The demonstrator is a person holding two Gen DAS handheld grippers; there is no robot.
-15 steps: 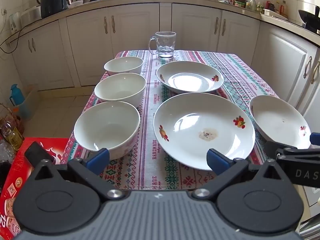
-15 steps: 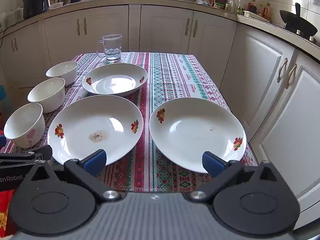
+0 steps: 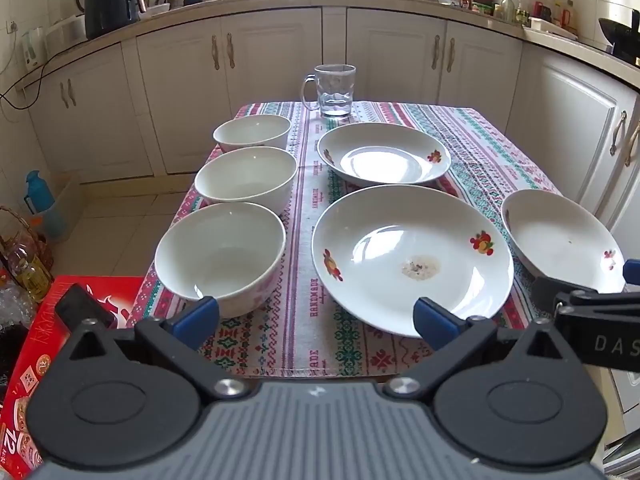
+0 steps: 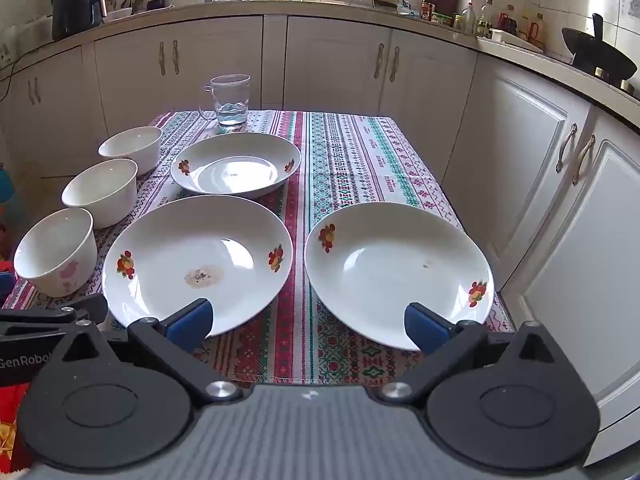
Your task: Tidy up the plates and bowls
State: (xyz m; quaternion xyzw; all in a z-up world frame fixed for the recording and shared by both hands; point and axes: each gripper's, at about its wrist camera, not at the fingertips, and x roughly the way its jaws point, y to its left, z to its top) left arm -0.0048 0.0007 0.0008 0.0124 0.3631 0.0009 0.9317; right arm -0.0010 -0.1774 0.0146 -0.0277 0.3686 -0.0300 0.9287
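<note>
Glass mug (image 3: 334, 90) at far edge; three bowls (image 3: 247, 174) left of it, three plates (image 4: 200, 264) nearer; left gripper (image 3: 316, 322), right gripper (image 4: 308, 322) spread apart, empty

Both wrist views look down at a slant from just off the near edge of the table (image 3: 472, 128), facing the far cabinets. The left view sits toward the table's left, the right view toward its right; both share the stained plate (image 3: 412, 256) (image 4: 198, 260).
</note>
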